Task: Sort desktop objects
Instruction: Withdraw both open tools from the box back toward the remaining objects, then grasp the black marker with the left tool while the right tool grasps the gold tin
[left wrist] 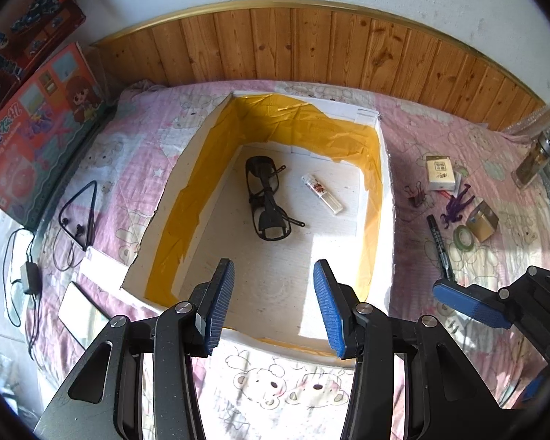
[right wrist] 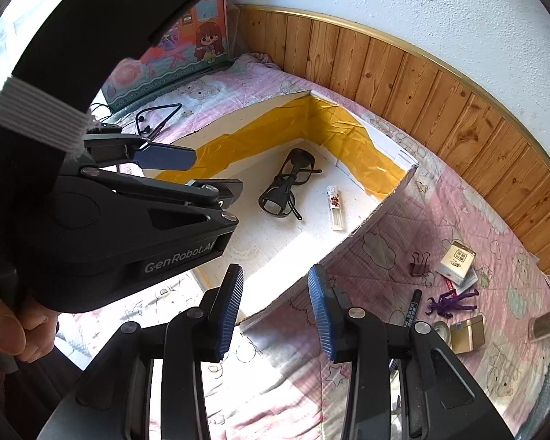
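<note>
A white foam box lined with yellow tape sits on the pink bedspread. Black glasses and a clear lighter lie inside it; they also show in the right wrist view, glasses and lighter. My left gripper is open and empty above the box's near edge. My right gripper is open and empty over the box's near right corner. Right of the box lie a black marker, a purple figure, a binder clip, a small white carton and a gold box.
A tape roll and a glass bottle lie at the right. Neckband earphones, a charger with cable and white flat items lie left of the box. Toy boxes lean at the left. Wood panelling backs the bed.
</note>
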Demonstrator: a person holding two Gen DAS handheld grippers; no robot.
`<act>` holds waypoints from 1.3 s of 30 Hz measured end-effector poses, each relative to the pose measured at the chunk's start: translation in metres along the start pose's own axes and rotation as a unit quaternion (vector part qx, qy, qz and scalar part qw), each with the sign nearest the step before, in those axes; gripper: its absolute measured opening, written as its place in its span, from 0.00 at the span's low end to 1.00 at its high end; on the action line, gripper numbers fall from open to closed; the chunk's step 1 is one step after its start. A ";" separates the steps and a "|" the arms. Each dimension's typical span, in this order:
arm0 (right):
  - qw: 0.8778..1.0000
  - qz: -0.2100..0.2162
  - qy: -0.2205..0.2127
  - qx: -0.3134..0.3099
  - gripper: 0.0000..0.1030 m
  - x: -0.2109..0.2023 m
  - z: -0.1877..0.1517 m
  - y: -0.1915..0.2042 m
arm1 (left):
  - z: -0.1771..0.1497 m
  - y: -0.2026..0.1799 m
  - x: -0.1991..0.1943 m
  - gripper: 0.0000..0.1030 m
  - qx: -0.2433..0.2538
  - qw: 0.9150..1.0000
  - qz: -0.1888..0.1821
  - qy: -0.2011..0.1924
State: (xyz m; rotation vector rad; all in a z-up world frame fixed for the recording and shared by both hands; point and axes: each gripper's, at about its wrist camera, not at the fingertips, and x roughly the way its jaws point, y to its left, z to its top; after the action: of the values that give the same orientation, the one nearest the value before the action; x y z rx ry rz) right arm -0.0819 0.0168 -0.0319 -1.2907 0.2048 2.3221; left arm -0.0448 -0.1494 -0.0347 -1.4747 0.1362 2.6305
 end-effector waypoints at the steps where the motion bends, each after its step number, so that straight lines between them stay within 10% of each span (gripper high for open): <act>1: 1.000 0.002 -0.003 0.001 0.38 -0.002 -0.004 0.000 | -0.002 -0.003 -0.002 0.47 0.001 1.000 -0.002 -0.001; 39: 0.990 -0.017 -0.055 0.127 0.40 -0.033 -0.089 -0.147 | -0.019 -0.135 0.028 0.46 0.040 0.989 -0.141 0.028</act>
State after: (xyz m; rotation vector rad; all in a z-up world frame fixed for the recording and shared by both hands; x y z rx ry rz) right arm 0.0699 0.1032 -0.0388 -1.0309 0.4238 2.2460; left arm -0.0229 -0.0167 -0.0713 -1.4253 0.0338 2.3356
